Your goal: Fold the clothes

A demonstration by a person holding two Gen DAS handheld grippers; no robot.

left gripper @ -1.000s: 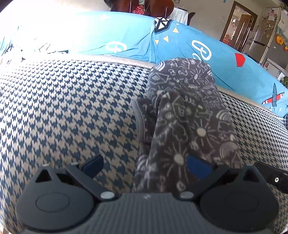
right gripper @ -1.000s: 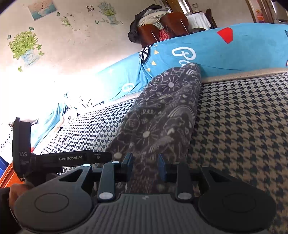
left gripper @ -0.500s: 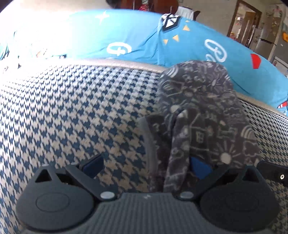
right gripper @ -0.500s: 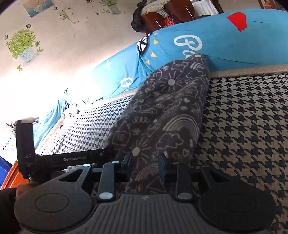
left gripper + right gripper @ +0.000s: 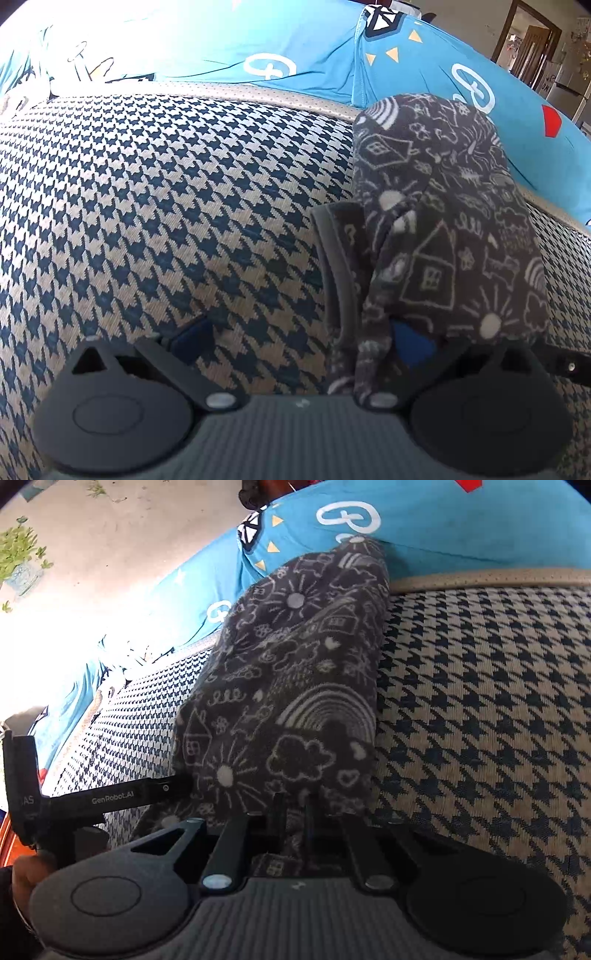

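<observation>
A dark grey garment (image 5: 436,206) with white doodle prints lies folded into a long narrow strip on the houndstooth surface (image 5: 147,192). In the left wrist view my left gripper (image 5: 301,338) is open, its jaws wide apart; the cloth's near end drapes over the right blue pad (image 5: 410,343) and the left pad lies on bare surface. In the right wrist view my right gripper (image 5: 293,808) is shut on the near end of the same garment (image 5: 295,672), which stretches away from it. The left gripper's body (image 5: 110,797) shows at left.
A bright blue printed sheet (image 5: 258,48) runs along the far edge of the houndstooth surface (image 5: 498,701), behind a beige trim (image 5: 480,578). A wall with plant stickers (image 5: 22,557) is at far left. A doorway (image 5: 532,40) is at far right.
Both grippers have moved forward along the garment, so the cloth strip looks shorter and bunched higher. The right gripper's jaws have closed tighter on the cloth. The left stays open.
</observation>
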